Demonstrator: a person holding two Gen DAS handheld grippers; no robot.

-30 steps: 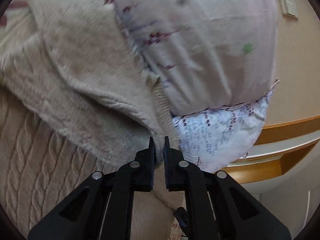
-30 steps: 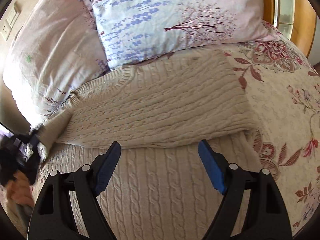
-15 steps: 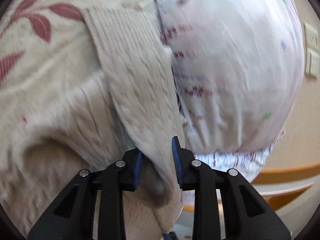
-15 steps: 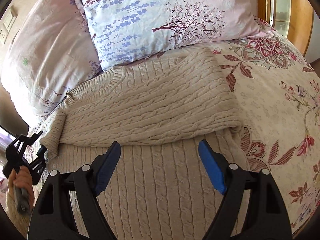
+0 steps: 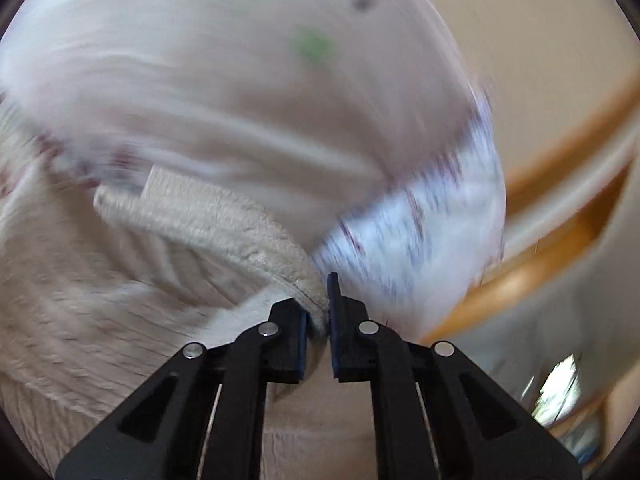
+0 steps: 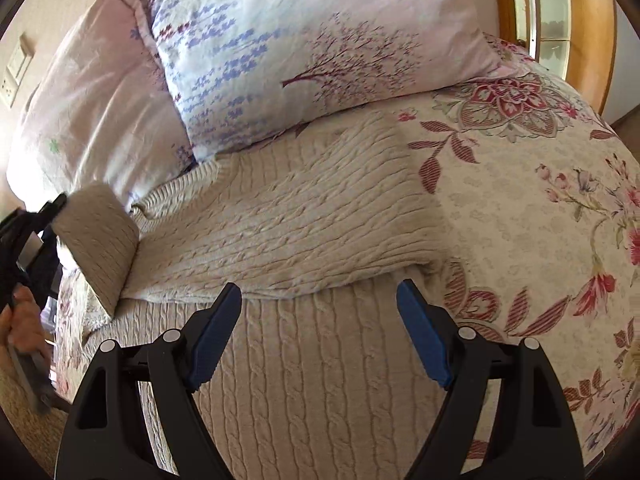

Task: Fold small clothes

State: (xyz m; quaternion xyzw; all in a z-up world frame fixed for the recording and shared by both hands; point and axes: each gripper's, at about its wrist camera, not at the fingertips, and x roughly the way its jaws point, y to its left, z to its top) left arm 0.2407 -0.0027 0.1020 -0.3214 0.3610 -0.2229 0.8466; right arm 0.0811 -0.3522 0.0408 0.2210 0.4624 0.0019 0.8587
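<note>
We see left hand-held gripper (image 5: 318, 312) pinching sweater (image 6: 288, 216) cuff; right hand-held gripper (image 6: 320, 332) wide apart, sweater body just ahead.

sweater (image 6: 304, 216): cream-beige all over, cable-knit ribs; the same colour on the sleeve (image 6: 98, 240) at the bed's left edge
bedspread (image 6: 532, 200): cream ground, dark red leaves, red and pink flowers
front pillow (image 6: 304, 40): pale pink and white, lavender-blue sprigs, a plum-coloured tree, one green clover
back pillow (image 6: 92, 104): plain pale pink, one small green clover
headboard (image 6: 592, 32): honey-orange wood
right gripper (image 6: 320, 332): black frame, blue pads
left gripper (image 5: 319, 320): black frame, blue pads
</note>
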